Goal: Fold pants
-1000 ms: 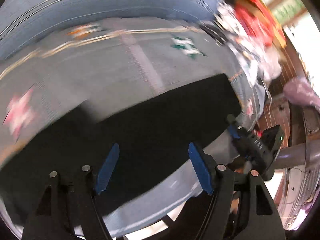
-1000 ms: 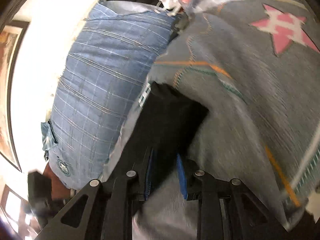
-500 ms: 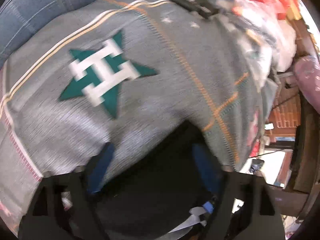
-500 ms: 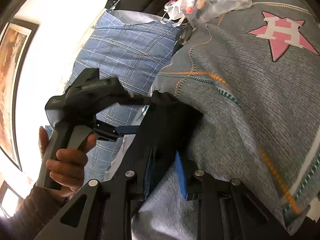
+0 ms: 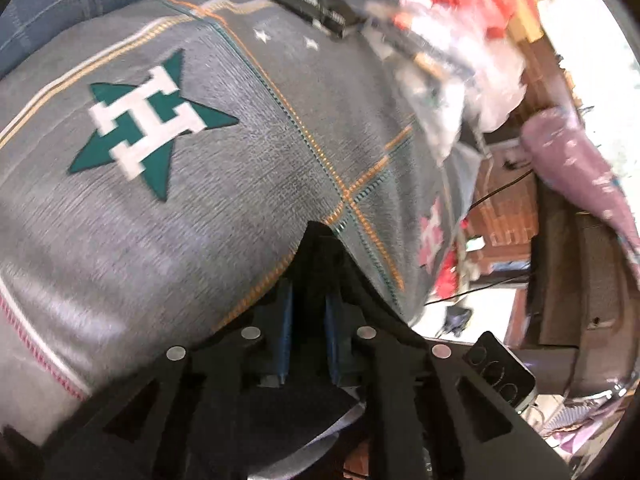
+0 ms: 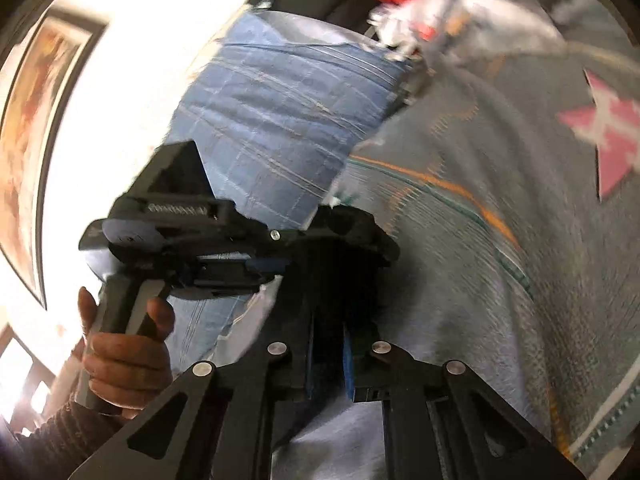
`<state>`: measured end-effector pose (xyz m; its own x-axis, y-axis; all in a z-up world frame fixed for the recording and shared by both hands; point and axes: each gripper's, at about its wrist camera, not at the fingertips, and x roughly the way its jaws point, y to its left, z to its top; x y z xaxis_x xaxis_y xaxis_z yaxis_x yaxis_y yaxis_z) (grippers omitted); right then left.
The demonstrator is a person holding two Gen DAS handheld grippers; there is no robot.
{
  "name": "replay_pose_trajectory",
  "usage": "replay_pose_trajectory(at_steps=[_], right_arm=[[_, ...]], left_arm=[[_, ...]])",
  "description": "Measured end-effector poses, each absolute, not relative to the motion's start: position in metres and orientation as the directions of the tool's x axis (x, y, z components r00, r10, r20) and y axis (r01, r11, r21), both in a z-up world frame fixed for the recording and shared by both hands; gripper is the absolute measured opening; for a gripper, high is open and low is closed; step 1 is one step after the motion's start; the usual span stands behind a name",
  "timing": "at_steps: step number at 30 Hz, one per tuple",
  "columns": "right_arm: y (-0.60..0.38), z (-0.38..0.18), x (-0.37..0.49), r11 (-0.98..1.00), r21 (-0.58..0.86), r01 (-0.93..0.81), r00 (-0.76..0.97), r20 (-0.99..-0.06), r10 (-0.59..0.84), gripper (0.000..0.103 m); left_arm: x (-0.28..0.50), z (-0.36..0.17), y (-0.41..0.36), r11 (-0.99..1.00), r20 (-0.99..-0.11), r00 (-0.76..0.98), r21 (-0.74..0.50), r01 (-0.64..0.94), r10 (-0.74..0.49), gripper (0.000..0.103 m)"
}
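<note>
The black pants (image 5: 318, 256) lie on a grey blanket (image 5: 200, 208) with star patches. In the left wrist view my left gripper (image 5: 307, 300) is shut on an edge of the pants, blue pads pressed on the cloth. In the right wrist view my right gripper (image 6: 329, 344) is shut on another part of the black pants (image 6: 340, 264). The left gripper (image 6: 276, 265) shows there too, held in a hand, close to the left of the right one and clamped on the same cloth.
A blue plaid pillow (image 6: 288, 128) lies at the blanket's far side. Plastic bags and red items (image 5: 452, 28) pile at the blanket's end. A purple cloth (image 5: 580, 176) and a brick wall (image 5: 508, 208) are off the right edge. A framed picture (image 6: 36, 120) hangs on the white wall.
My left gripper was open over the spread pants, then moved to an edge and shut on it. It has come close beside the right gripper, which stayed shut on the cloth.
</note>
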<state>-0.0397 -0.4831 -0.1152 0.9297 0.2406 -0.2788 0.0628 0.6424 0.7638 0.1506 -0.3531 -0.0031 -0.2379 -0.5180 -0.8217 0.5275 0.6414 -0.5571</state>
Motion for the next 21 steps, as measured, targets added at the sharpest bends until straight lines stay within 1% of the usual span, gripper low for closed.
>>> replay_pose_trajectory(at_steps=[4, 7, 10, 12, 14, 16, 18, 19, 20, 21], right_arm=[[-0.452, -0.082, -0.047, 0.740, 0.673, -0.008, 0.928, -0.271, 0.257, 0.010], [-0.414, -0.057, -0.052, 0.807, 0.583, -0.091, 0.917, -0.266, 0.296, 0.011], [-0.375, -0.043, -0.049, 0.848, 0.502, -0.169, 0.897, -0.279, 0.343, 0.012], [-0.340, -0.040, -0.046, 0.868, 0.439, -0.231, 0.871, -0.305, 0.386, 0.015], [-0.298, -0.046, -0.039, 0.880, 0.374, -0.294, 0.826, -0.363, 0.431, 0.017], [-0.271, -0.059, -0.032, 0.882, 0.342, -0.324, 0.789, -0.416, 0.451, 0.024], [-0.244, -0.075, -0.020, 0.887, 0.313, -0.340, 0.748, -0.481, 0.457, 0.025], [-0.233, -0.085, -0.013, 0.890, 0.301, -0.343, 0.716, -0.529, 0.455, 0.026], [-0.227, -0.091, -0.009, 0.898, 0.294, -0.327, 0.693, -0.571, 0.440, 0.027], [-0.225, -0.094, -0.007, 0.903, 0.291, -0.317, 0.680, -0.594, 0.430, 0.028]], left_arm=[[0.145, 0.026, -0.308, 0.619, -0.758, -0.204, -0.631, 0.466, -0.619, 0.012], [0.140, 0.046, -0.265, 0.610, -0.720, -0.162, -0.667, 0.427, -0.675, 0.012], [0.135, 0.058, -0.218, 0.620, -0.702, -0.099, -0.678, 0.394, -0.705, 0.013], [0.127, 0.057, -0.182, 0.652, -0.708, -0.036, -0.668, 0.358, -0.705, 0.013], [0.123, 0.046, -0.146, 0.699, -0.728, 0.024, -0.647, 0.305, -0.685, 0.013], [0.121, 0.025, -0.109, 0.750, -0.755, 0.076, -0.624, 0.219, -0.651, 0.013], [0.120, 0.000, -0.072, 0.790, -0.785, 0.094, -0.603, 0.113, -0.613, 0.013], [0.119, -0.009, -0.059, 0.797, -0.791, 0.094, -0.600, 0.070, -0.604, 0.013], [0.118, -0.019, -0.047, 0.798, -0.794, 0.090, -0.602, 0.026, -0.602, 0.013], [0.115, -0.026, -0.036, 0.786, -0.784, 0.087, -0.618, -0.012, -0.614, 0.013]])
